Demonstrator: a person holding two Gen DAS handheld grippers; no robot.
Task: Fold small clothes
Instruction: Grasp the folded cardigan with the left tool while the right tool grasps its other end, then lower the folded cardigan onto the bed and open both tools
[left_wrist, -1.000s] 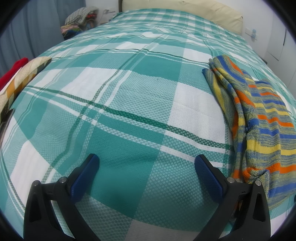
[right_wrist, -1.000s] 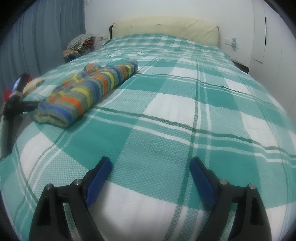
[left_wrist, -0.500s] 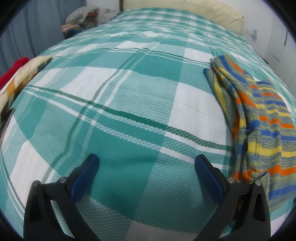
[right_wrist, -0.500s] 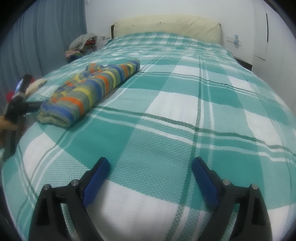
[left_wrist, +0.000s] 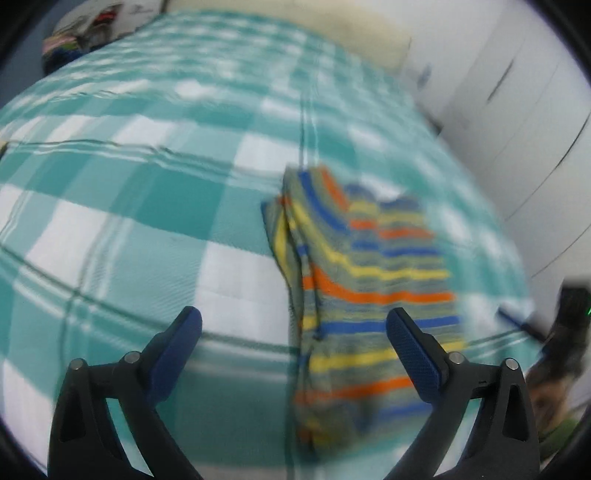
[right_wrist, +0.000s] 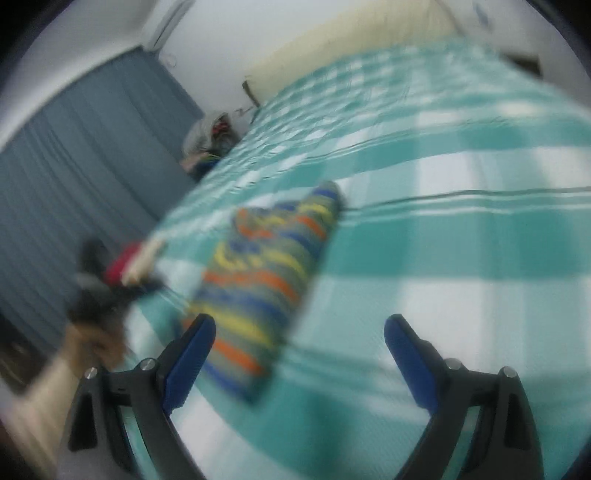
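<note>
Lying folded on the green-and-white checked bedspread (left_wrist: 155, 192), the striped knit garment (left_wrist: 369, 266) is the landmark for this entry. It forms a long narrow bundle with orange, yellow and blue bands, its folded edges stacked along the side away from the white wardrobe doors (left_wrist: 524, 122).

Both views are heavily blurred; fine detail cannot be read.

Left gripper (left_wrist: 293, 332): fingers spread wide, nothing between them. The blue pad (left_wrist: 410, 350) of one finger overlaps the garment's near end in the picture; the other finger sits over bare bedspread beside the garment. Whether the pad touches the cloth cannot be told.

Right gripper (right_wrist: 299, 341): fingers also spread wide, empty. One blue pad (right_wrist: 190, 360) appears just at the garment's (right_wrist: 266, 280) near corner; the other is over bare bedspread, well apart from it. Contact cannot be told here either.

In the right wrist view, just beside the garment's near end, a dark blurred shape with a bare forearm (right_wrist: 48, 387) below it is visible; a red item (right_wrist: 120, 267) lies close behind it. Beyond the garment's far end: a cream headboard (right_wrist: 354, 40), a heap of clothes (right_wrist: 210, 140) at the bedside, and blue-grey curtains (right_wrist: 85, 162).
</note>
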